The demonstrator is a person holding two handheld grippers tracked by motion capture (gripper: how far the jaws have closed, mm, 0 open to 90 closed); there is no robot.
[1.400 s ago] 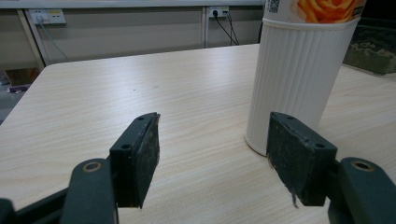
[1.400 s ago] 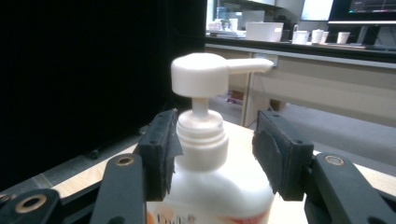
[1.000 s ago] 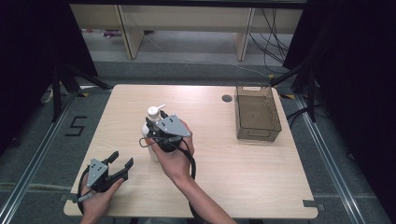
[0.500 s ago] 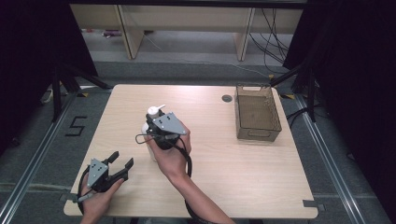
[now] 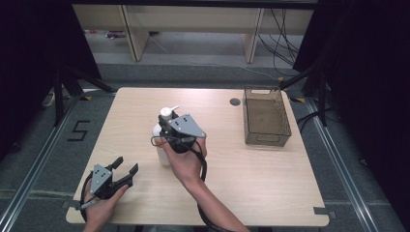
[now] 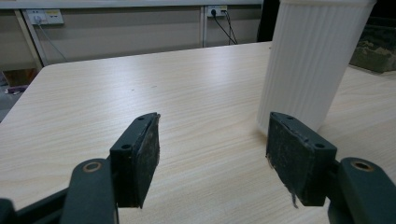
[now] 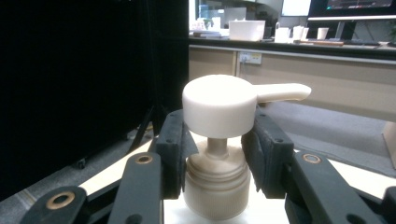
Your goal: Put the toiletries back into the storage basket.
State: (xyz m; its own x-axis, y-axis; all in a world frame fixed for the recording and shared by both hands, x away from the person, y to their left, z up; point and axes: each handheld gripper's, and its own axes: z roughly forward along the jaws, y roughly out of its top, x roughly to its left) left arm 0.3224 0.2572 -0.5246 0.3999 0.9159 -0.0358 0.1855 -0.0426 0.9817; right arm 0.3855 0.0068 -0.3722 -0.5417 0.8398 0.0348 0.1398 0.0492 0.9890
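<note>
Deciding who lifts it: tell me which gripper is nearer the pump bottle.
Right. The right gripper has its fingers around the pump bottle at its collar; the left gripper sits open, off toward the table's near-left corner.

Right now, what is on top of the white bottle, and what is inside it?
On top of the white bottle sits a cream pump head with a side spout; the right gripper has its jaws around the collar below it. The ribbed wall is opaque, so any contents stay hidden.

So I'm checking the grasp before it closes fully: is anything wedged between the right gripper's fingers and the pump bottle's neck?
Nothing visible. In the right gripper view the right gripper straddles the pump bottle at its collar, under the pump head, its jaws having just been closing. The fingers flank the collar with no foreign thing between.
</note>
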